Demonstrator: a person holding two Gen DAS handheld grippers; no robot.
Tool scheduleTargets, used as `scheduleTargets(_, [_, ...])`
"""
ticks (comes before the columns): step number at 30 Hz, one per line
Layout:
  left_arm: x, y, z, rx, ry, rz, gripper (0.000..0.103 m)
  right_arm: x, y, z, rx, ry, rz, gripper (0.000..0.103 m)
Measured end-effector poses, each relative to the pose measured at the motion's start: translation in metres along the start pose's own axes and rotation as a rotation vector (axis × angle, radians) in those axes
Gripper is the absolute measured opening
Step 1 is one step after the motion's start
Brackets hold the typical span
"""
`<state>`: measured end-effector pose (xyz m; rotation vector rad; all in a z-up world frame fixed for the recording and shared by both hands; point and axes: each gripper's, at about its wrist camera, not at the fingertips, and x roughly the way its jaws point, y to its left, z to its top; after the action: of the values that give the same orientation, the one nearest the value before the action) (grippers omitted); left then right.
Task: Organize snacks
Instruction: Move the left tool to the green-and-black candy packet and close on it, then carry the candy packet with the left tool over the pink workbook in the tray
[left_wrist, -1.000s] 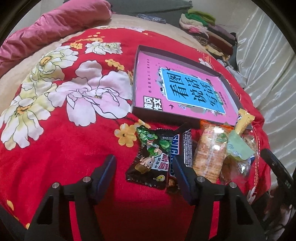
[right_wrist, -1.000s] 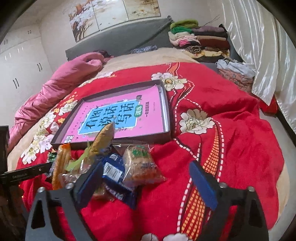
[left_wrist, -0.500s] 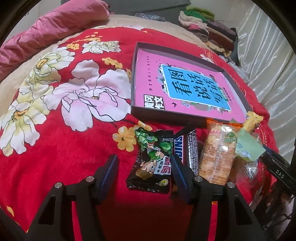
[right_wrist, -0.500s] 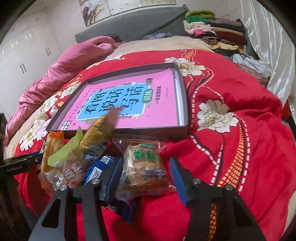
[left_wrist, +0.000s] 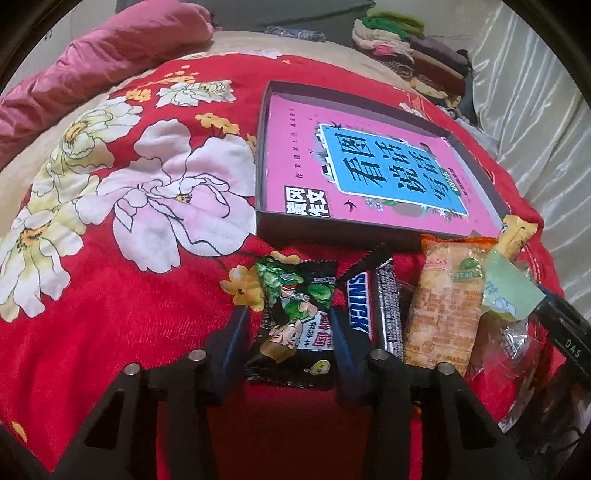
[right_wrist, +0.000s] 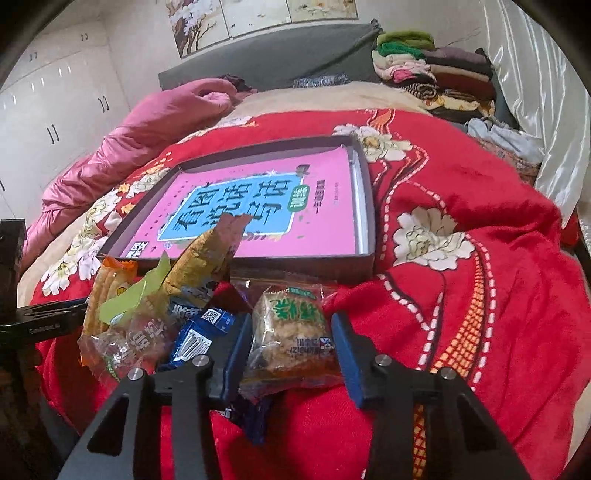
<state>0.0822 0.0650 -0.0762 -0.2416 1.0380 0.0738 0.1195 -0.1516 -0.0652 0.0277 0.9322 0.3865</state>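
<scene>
On the red flowered bedspread (left_wrist: 110, 332), just before the dark shallow box (left_wrist: 369, 229), both jaws, just closing, seemingly pinch crinkly packets, left gripper (left_wrist: 286, 325) a black cartoon-printed snack packet (left_wrist: 295, 332), right gripper (right_wrist: 291, 343) a clear crisp-cake packet (right_wrist: 291, 339), which may slip out on lifting.

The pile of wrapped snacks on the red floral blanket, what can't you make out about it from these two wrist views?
- Blue foil packets: right wrist view, lower parts hidden behind the right gripper finger.
- Brown Snickers bar: left wrist view, name's end covered by the left gripper finger.
- Clear crinkly packet: left wrist view, contents blurred near the rim.
- Dark shallow box: its floor is hidden beneath the pink book.
</scene>
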Motion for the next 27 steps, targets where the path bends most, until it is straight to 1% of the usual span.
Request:
scheduleTargets(2, [-0.001,0.001,0.0,-0.006,0.0,-0.009,0.044,-0.004,-0.001,0.0,0.006,-0.012,-0.001,0.043])
scheduleTargets(4, [-0.005,0.004,0.001,-0.014,-0.008,-0.018,0.035,-0.008,-0.003,0.001,0.018,-0.024,0.002,0.042])
scheduleTargets(7, [-0.014,0.005,0.003,-0.01,-0.029,-0.034,0.031,-0.013,-0.007,0.002,0.035,-0.034,0.006,0.042])
scheduleTargets(13, [-0.024,0.008,0.004,-0.032,-0.041,-0.075,0.031,-0.023,-0.01,0.004,0.051,-0.062,0.008,0.04])
scheduleTargets(21, [-0.047,0.003,0.011,-0.047,-0.094,-0.124,0.031,-0.038,-0.012,0.01,0.064,-0.125,0.022,0.04])
scheduleTargets(27, [-0.053,-0.002,0.018,-0.037,-0.119,-0.131,0.031,-0.039,-0.012,0.019,0.065,-0.157,0.035,0.04])
